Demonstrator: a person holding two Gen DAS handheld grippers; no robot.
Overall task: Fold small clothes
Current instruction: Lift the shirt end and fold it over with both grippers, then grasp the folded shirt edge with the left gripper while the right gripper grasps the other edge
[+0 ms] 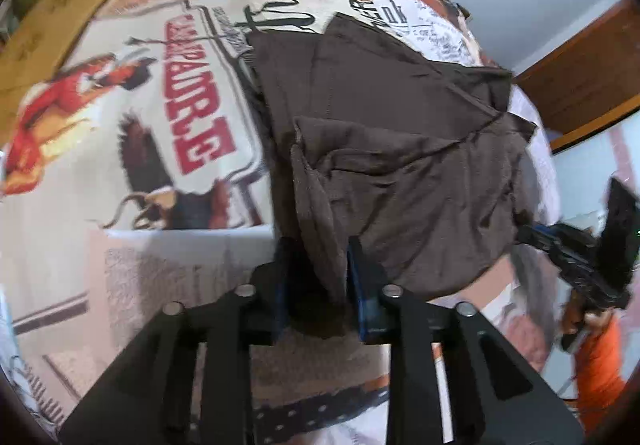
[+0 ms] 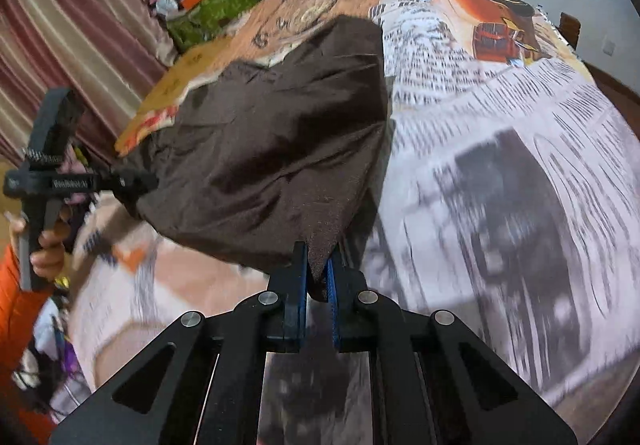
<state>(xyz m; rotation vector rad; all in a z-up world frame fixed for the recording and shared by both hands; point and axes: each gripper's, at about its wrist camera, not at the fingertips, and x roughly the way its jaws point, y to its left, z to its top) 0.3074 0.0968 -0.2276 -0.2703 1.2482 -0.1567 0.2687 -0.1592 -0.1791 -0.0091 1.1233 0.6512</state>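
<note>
1. Printed blanket (image 1: 132,133), cream, orange and newsprint-patterned cloth: the carrying surface, spread under everything you work on. A red-lettered panel lies toward its left side in the left wrist view; dense newsprint columns cover its right side in the right wrist view.

2. Dark brown soft-knit garment (image 1: 384,149): the task's item. Its far part lies creased on the blanket with layers overlapping; its near edge is lifted clear of the blanket and stretched between your two tools.

3. Left gripper (image 1: 318,265), black frame with blue pads: clamped narrow on a bunched fold of the garment's near edge.

4. Right gripper (image 2: 318,269), same build: closed tight on another point of that near edge, cloth pinched between the pads.

Step in hand, by my judgement: a fold with the near edge raised, not yet laid. The next move calls for you to carry both corners together over the part lying on the blanket, keep the edge taut and level, then set it down square before you release.
</note>
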